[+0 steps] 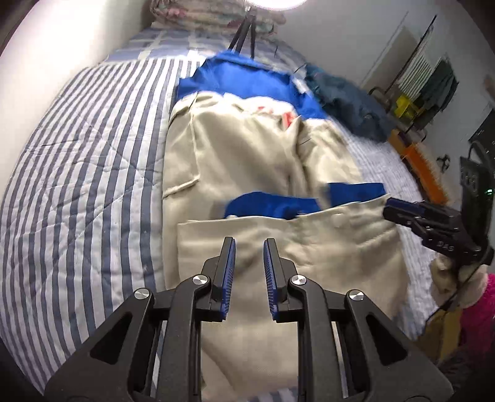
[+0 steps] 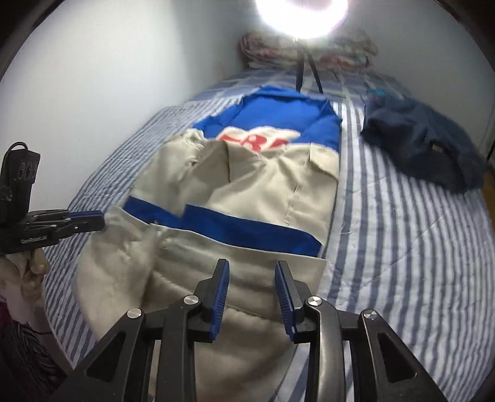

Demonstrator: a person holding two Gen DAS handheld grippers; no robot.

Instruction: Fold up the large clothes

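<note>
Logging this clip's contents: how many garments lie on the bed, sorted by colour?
Beige-and-blue jacket: 1
Dark blue garment: 1
Total: 2, on the striped quilt; the folded bedding at the far end is not counted.

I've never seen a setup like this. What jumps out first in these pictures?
A beige and blue jacket with red lettering lies partly folded in the middle of a blue-striped quilt. A glaring lamp stands at the bed's far end, with a dark blue garment to the right. Two black grippers hover over the jacket's near end, fingers apart and empty.
</note>
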